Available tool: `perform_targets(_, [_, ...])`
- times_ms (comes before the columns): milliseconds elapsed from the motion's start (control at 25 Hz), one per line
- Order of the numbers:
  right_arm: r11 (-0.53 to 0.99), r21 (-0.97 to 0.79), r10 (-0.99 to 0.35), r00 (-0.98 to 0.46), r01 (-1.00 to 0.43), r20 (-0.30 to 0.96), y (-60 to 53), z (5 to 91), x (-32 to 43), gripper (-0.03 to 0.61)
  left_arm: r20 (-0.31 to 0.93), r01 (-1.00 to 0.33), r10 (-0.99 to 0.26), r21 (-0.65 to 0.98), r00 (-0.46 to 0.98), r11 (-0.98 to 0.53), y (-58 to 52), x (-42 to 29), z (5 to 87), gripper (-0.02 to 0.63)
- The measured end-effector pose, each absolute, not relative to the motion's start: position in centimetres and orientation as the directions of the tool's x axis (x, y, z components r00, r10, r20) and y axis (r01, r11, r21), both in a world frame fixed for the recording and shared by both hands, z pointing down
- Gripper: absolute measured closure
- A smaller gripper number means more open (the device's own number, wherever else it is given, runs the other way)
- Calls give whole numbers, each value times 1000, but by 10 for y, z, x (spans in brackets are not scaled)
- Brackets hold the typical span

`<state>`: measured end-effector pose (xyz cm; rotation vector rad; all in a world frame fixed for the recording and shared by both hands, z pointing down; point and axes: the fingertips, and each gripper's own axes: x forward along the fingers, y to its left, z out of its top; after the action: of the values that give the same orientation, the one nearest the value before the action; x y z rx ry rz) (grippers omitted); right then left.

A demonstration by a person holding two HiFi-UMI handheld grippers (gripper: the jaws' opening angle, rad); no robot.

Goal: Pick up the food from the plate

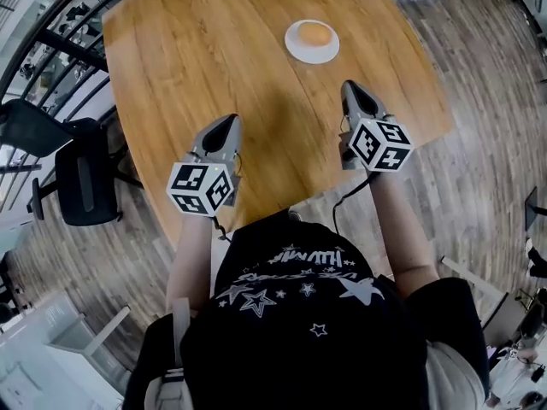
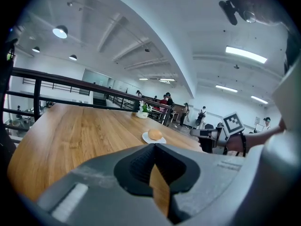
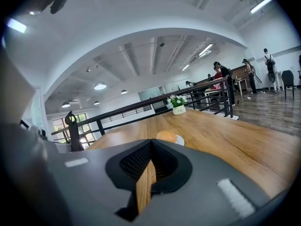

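Wood all the way across, a broad table [image 1: 197, 49], and on its far side sits a white plate [image 1: 295, 51] with the food [image 1: 314, 33] on it, a round golden bun by the look of it (round enough that no long axis matters for the approach). Both tools hover over the person's edge of the table, well apart from the plate. The right gripper [image 1: 350, 86] is the nearer one: the bun lies ahead of it and a little to its left, whereas from the left gripper [image 1: 229, 120] it's ahead and well off to the right. Each pair of jaws is pressed together at the tips with nothing between them, so they'd have to spread before any grab. In the right gripper view its own body cuts off the bun's lower half and most of the plate. Whether the bun is soft or crusty, I can't tell.
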<state>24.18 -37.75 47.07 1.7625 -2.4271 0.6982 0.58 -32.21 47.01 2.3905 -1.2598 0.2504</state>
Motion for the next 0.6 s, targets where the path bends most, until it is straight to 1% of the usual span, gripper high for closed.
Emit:
perform_targets(200, [268,-253,-867,-347,-930,357,-419,483,228,575,350,-819,-742,301,572,-489,-352,-7,475,612])
perform_targets(240, [277,-245,-859,-353,-929,371,-427,486,226,564,351,-818,-741,303,572,-488,-357,-8,476,612])
perform_targets(280, [286,-237,-850,-360,-928,386,-434,489,223,535,352,-818,-741,306,572,-487,-362,-9,477,612])
perform_targets(400, [308,-215,-825,-372,-927,426,-453,498,221,495,358,-819,-739,312,570,-481,-372,-9,479,612])
perform_targets(600, [334,-160,-798,-369,-929,476,-481,515,216,379,381,-819,-727,323,571,-475,-386,-13,493,612])
